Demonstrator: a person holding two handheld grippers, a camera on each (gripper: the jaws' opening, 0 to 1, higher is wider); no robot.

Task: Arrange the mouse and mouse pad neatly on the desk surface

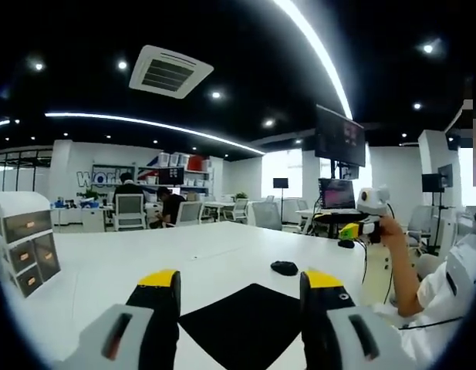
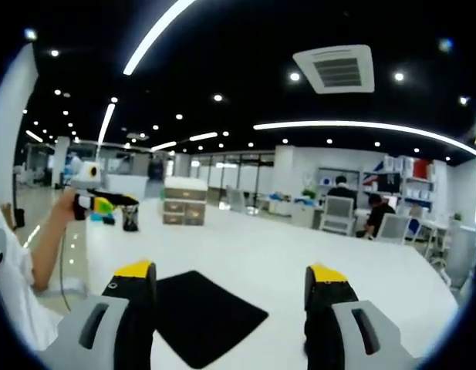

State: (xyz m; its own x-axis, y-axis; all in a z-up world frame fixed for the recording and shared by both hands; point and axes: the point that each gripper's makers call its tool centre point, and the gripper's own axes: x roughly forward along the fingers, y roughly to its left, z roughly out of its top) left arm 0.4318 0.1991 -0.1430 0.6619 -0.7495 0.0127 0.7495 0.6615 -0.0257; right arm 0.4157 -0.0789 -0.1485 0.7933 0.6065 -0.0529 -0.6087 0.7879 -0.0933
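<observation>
Mouse pad (image 1: 249, 324) bottom cut off between open left tool (image 1: 239, 279); mouse (image 1: 284, 267) small.

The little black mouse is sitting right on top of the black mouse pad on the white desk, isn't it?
Not quite. The black mouse sits on the bare white desk, beyond the far corner of the black mouse pad and apart from it. The left gripper view shows this. The rest is right: both are black and lie on the white desk.
</observation>
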